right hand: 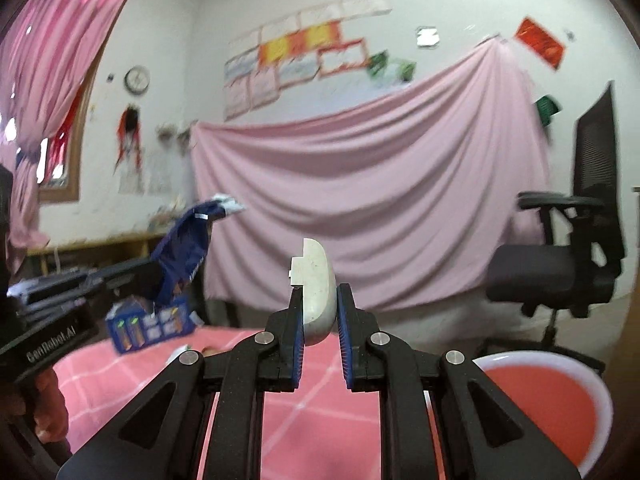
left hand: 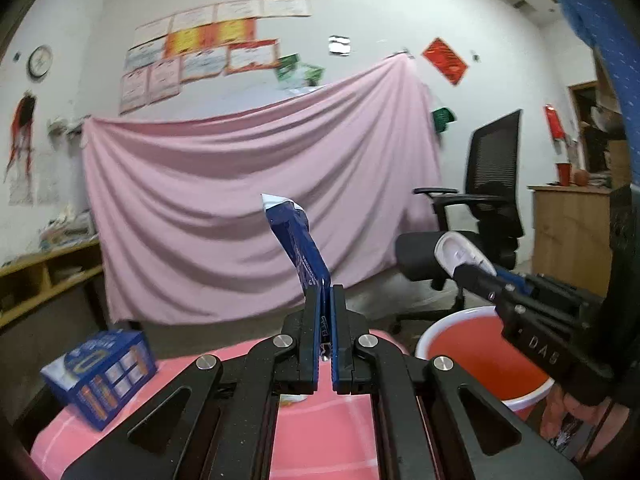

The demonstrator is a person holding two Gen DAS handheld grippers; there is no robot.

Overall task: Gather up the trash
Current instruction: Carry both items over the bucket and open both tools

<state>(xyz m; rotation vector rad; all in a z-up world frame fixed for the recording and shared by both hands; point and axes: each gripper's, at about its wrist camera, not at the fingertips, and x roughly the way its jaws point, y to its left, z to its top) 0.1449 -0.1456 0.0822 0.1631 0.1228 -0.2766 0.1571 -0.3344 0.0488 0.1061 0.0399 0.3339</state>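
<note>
Left gripper (left hand: pixel 325 292) has its jaws pressed together on a dark blue crumpled wrapper (left hand: pixel 298 240), which sticks up from the fingertips and leans to the left, its torn white end at the top. Right gripper (right hand: pixel 319 300) is clamped on a curved white plastic piece (right hand: pixel 318 288) that stands upright between the blue pads. Both are held level above the table.

Seen from the left gripper, the right one reaches in from the right side, its white piece above a red bucket (left hand: pixel 472 356) with a pale rim that sits below and to the right. Seen from the right gripper, the left one comes in from the left with its wrapper raised.

Beneath both grippers lies a pink checked tablecloth (right hand: pixel 132 376). On it, ahead and to the left of both grippers, sits a blue cardboard box (left hand: pixel 100 376) printed with batteries.

Straight ahead, a large pink sheet (left hand: pixel 240 208) hangs draped across a white wall. Above it are rows of paper certificates (left hand: pixel 200 52) and a red diamond-shaped paper (left hand: pixel 445 61); a round clock (left hand: pixel 39 62) hangs far to the left. A black mesh office chair (left hand: pixel 488 196) stands ahead to the right, past the bucket. Low wooden shelves (left hand: pixel 44 276) run along the left wall, and a wooden cabinet (left hand: pixel 568 232) stands at far right with a red cup (left hand: pixel 563 174) on top.
</note>
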